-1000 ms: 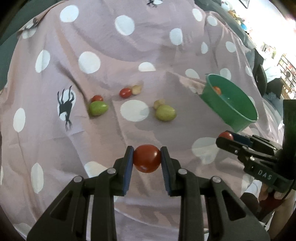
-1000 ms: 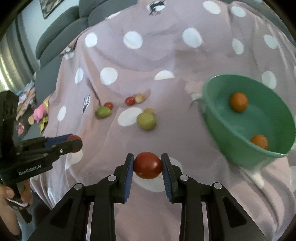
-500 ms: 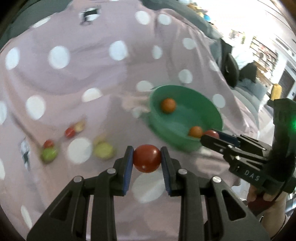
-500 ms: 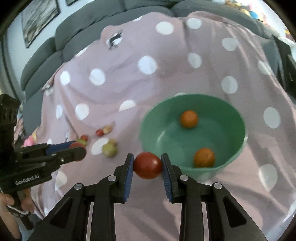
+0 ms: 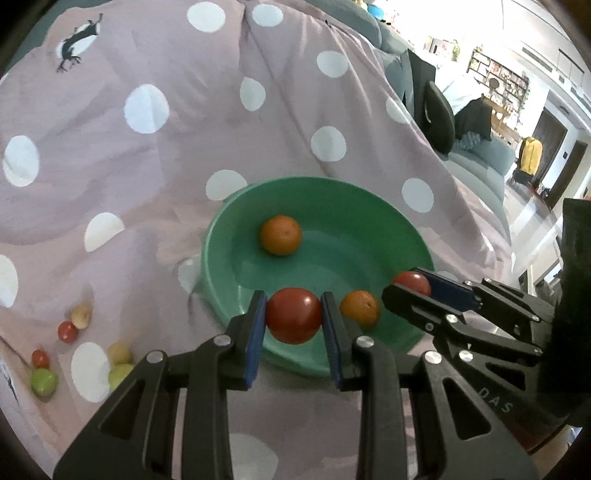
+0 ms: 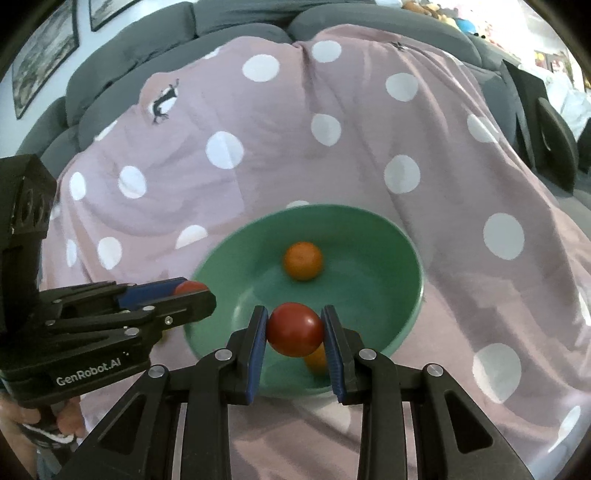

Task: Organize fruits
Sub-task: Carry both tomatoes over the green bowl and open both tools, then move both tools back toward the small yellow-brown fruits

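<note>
A green bowl (image 5: 388,218) sits on the dotted pink cloth and holds two oranges (image 5: 280,235) (image 5: 360,306). My left gripper (image 5: 294,317) is shut on a red tomato (image 5: 294,315) over the bowl's near rim. My right gripper (image 6: 294,330) is shut on another red tomato (image 6: 294,329), also above the bowl's near rim (image 6: 410,332). One orange (image 6: 303,260) lies in the bowl's middle; the second (image 6: 317,360) is partly hidden behind my right tomato. Each gripper shows in the other's view, the right one (image 5: 410,286) and the left one (image 6: 192,290).
Several small fruits, red, green and pale yellow (image 5: 44,380) (image 5: 67,331) (image 5: 119,352), lie on the cloth left of the bowl. A grey sofa (image 6: 240,18) backs the cloth. A dark chair (image 5: 437,114) and room furniture stand at the right.
Both grippers moved with their tomatoes from beside the loose fruits toward the bowl, and now hover over its near rim. The bowl appears larger and closer.
</note>
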A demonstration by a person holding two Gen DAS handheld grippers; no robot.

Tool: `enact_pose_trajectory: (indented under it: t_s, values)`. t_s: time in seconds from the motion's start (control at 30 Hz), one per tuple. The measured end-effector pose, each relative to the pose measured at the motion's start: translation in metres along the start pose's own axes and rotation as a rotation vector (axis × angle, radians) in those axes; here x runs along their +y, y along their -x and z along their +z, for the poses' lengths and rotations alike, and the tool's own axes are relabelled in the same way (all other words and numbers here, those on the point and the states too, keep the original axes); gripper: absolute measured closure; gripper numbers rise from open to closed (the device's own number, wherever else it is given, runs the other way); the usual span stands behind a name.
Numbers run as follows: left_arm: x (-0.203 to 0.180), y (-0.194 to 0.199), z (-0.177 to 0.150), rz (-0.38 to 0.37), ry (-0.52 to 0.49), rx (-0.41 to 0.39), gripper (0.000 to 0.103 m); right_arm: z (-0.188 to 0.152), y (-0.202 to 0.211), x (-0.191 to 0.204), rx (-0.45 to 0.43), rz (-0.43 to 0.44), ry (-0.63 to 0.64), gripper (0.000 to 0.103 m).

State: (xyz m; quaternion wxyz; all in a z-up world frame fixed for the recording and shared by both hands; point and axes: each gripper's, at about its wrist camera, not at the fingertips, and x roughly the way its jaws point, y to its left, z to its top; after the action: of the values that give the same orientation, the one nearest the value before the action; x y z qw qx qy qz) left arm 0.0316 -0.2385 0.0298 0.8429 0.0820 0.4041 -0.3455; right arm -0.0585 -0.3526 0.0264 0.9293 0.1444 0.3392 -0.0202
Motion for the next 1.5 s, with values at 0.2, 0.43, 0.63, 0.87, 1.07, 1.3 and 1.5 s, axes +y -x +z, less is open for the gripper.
enact_pose_trajectory:
  t_s: [0.2, 0.43, 0.63, 0.87, 1.07, 1.3, 1.5]
  values:
    - [0.000, -0.013, -0.004, 0.035, -0.010, 0.048, 0.074, -0.001, -0.009, -0.002, 0.053, -0.005, 0.012, 0.071]
    - [0.001, -0.012, -0.006, 0.046, 0.000, 0.050, 0.075, -0.004, -0.012, -0.001, 0.074, -0.012, 0.010, 0.071]
    - [-0.002, -0.001, -0.007, 0.046, -0.007, 0.028, 0.051, -0.005, -0.007, 0.002, 0.074, -0.030, 0.019, 0.069]
    - [0.021, 0.033, -0.033, 0.054, 0.061, 0.019, 0.025, -0.014, 0.014, 0.007, 0.056, 0.016, -0.008, 0.056]
    - [0.061, 0.075, -0.084, 0.124, 0.188, 0.022, 0.016, -0.026, 0.023, 0.031, 0.071, 0.073, 0.051, 0.049]
    - [0.115, 0.123, -0.144, 0.240, 0.395, 0.015, 0.015, -0.040, 0.030, 0.075, 0.082, 0.144, 0.161, 0.049]
    - [0.141, 0.158, -0.179, 0.306, 0.484, -0.010, 0.015, -0.050, 0.025, 0.106, 0.113, 0.180, 0.230, 0.049]
